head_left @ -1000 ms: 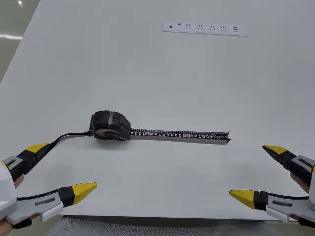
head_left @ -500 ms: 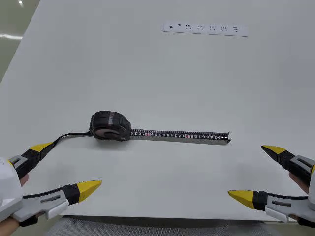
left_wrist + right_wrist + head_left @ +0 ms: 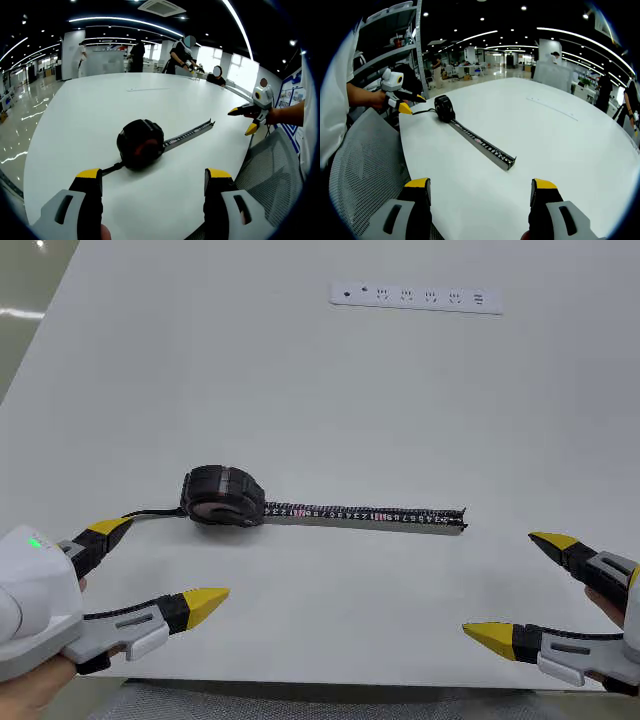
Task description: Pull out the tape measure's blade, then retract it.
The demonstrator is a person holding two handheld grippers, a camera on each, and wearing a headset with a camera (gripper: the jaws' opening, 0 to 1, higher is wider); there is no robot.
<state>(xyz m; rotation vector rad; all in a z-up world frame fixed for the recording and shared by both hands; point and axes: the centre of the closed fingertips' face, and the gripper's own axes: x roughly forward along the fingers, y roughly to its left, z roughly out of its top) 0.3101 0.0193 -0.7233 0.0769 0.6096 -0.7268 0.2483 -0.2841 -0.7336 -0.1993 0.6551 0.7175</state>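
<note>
A black tape measure (image 3: 223, 496) lies on the white table (image 3: 300, 380), its blade (image 3: 365, 514) drawn out to the right and flat, ending in a hook (image 3: 463, 520). A black strap (image 3: 150, 513) trails left from the case. My left gripper (image 3: 165, 565) hovers open at the near left, short of the case (image 3: 141, 143), with nothing between its yellow tips. My right gripper (image 3: 518, 585) is open at the near right, just beyond the blade's hook end (image 3: 509, 163). In the right gripper view the case (image 3: 444, 108) sits far off near the left gripper (image 3: 405, 102).
A white power strip (image 3: 416, 296) lies at the table's far side. The near table edge runs just under both grippers, with a mesh chair (image 3: 365, 165) below it. Several people stand in the background (image 3: 180, 52).
My left gripper has moved up and to the right, closer to the tape measure's case. The right gripper and the tape measure have stayed where they were.
</note>
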